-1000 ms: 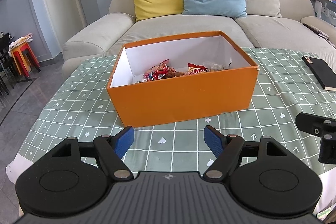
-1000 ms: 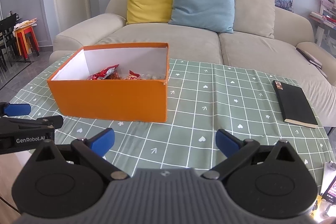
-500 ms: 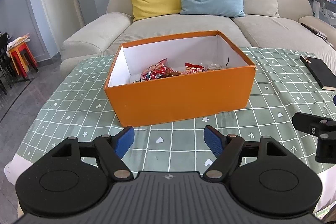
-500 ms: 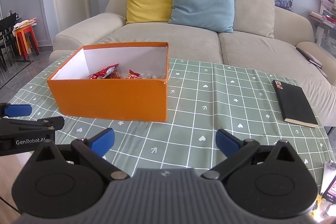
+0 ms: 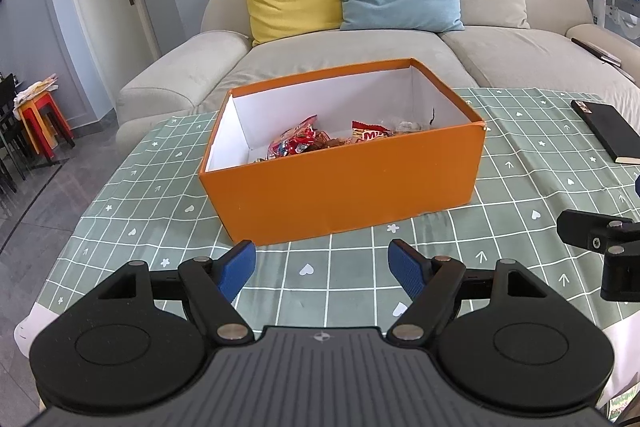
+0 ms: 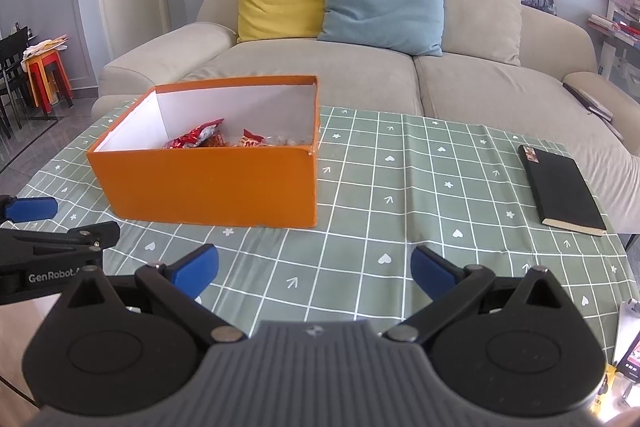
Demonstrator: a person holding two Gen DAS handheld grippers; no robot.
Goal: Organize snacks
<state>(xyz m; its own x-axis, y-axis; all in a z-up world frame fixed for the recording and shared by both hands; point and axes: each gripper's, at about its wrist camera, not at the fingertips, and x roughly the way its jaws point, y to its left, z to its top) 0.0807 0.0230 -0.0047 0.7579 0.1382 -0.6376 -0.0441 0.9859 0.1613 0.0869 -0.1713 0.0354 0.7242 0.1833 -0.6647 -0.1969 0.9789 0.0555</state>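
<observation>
The snacks (image 5: 304, 143) lie in the orange box (image 5: 352, 183), which sits toward the table's (image 5: 132, 211) left side, nearer its far edge. A black notebook (image 6: 562, 189) lies by the right edge. No snack shows loose on the cloth, so the sorting looks finished or at a pause. Left claw (image 5: 322, 267) and right claw (image 6: 314, 269) hover over the near edge, fingers apart, empty. Any further move would mean reaching into the box

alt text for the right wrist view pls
An open orange box holding red snack packets sits on a green checked tablecloth, a black notebook to its right. The empty right gripper hovers open in front.
</observation>
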